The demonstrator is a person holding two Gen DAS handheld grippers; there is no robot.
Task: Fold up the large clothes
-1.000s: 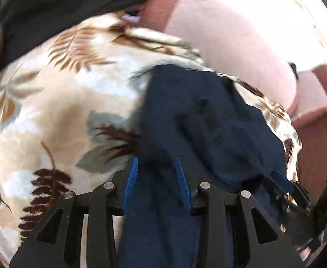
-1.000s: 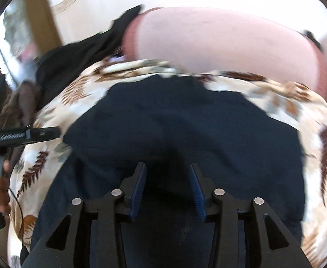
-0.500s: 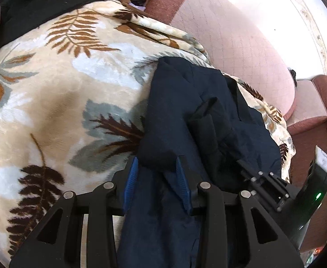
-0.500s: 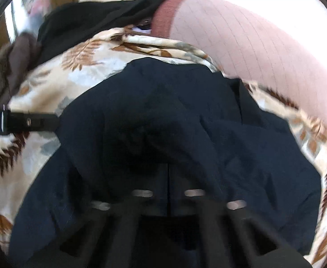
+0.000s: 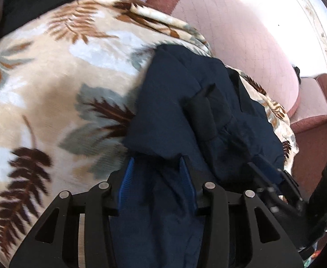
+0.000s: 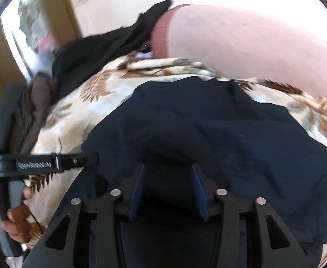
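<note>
A dark navy garment (image 5: 185, 116) lies partly folded on a cream blanket with a leaf print (image 5: 51, 84) over a sofa. My left gripper (image 5: 156, 167) stands open over the garment's near left edge, cloth bunched between its blue pads. My right gripper (image 6: 168, 174) is open over the near middle of the same garment (image 6: 219, 129), nothing clamped. The left gripper also shows at the left of the right wrist view (image 6: 74, 159). The right gripper shows at the lower right of the left wrist view (image 5: 275, 178).
A pink sofa back cushion (image 5: 241, 44) rises behind the blanket, with an armrest (image 5: 315, 116) to the right. A black garment (image 6: 100, 51) and a brown one (image 6: 40, 102) lie heaped at the far left.
The right gripper pulled back from under the raised cloth and the garment now lies flatter. The left gripper stayed open at the near edge, shifting slightly.
</note>
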